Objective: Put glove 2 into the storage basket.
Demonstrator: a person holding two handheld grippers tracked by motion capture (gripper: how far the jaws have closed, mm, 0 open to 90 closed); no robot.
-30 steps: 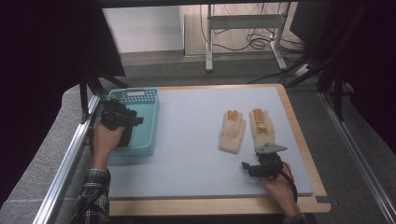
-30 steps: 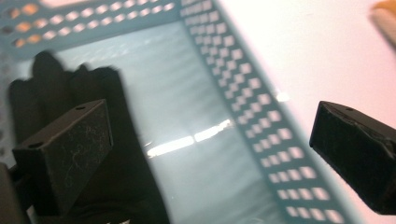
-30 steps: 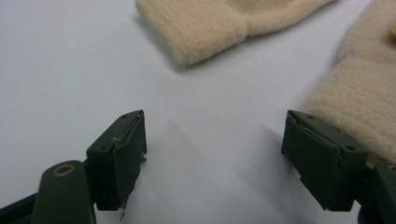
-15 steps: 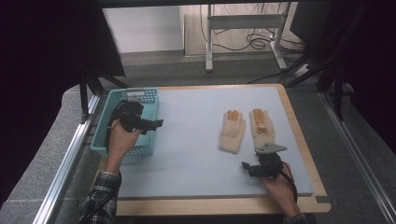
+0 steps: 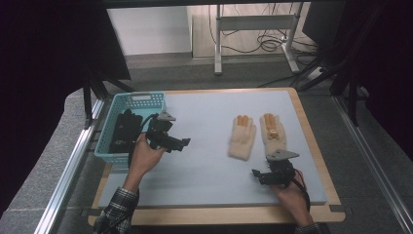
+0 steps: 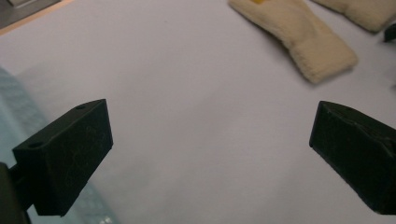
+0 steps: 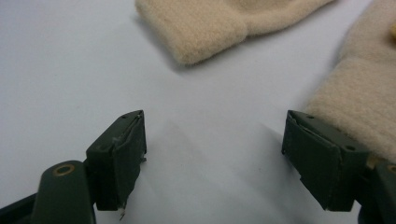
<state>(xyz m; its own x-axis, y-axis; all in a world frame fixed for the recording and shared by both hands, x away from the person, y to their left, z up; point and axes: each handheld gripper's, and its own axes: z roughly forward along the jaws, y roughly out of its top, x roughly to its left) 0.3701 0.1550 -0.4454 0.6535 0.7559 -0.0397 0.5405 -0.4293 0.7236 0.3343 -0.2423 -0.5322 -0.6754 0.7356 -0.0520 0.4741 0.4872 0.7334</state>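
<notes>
Gloves: two cream knit ones lie flat, side by side, on the right half of the pale mat, fingers pointing away from the person. Left cream glove (image 5: 242, 137) sits a little nearer the mat's middle; right cream glove (image 5: 272, 134) lies just beside it, nearly touching, with orange patches at the fingertips and one on the palm. Teal basket (image 5: 127, 127) stands at the mat's left edge, partly over the wooden border; dark gloves (image 5: 123, 130) lie inside it, their number hard to tell. Left gripper (image 5: 183, 144) is held in the left hand (image 5: 145, 157) just right of the basket, above bare mat, pointing right toward the cream pair but well apart from it; in the left gripper view its jaws stand wide with nothing between them, the basket's teal edge at lower left and a cream cuff (image 6: 322, 56) at upper right. Right gripper (image 5: 258, 176) is in the right hand (image 5: 288, 191) near the mat's front right, just below the cuff of the right cream glove, grey plate on top. Right gripper view: jaws spread wide and empty over the mat, one jaw close beside a cream cuff (image 7: 359, 93), whether touching I cannot tell; the other cuff (image 7: 205, 28) lies farther ahead.
</notes>
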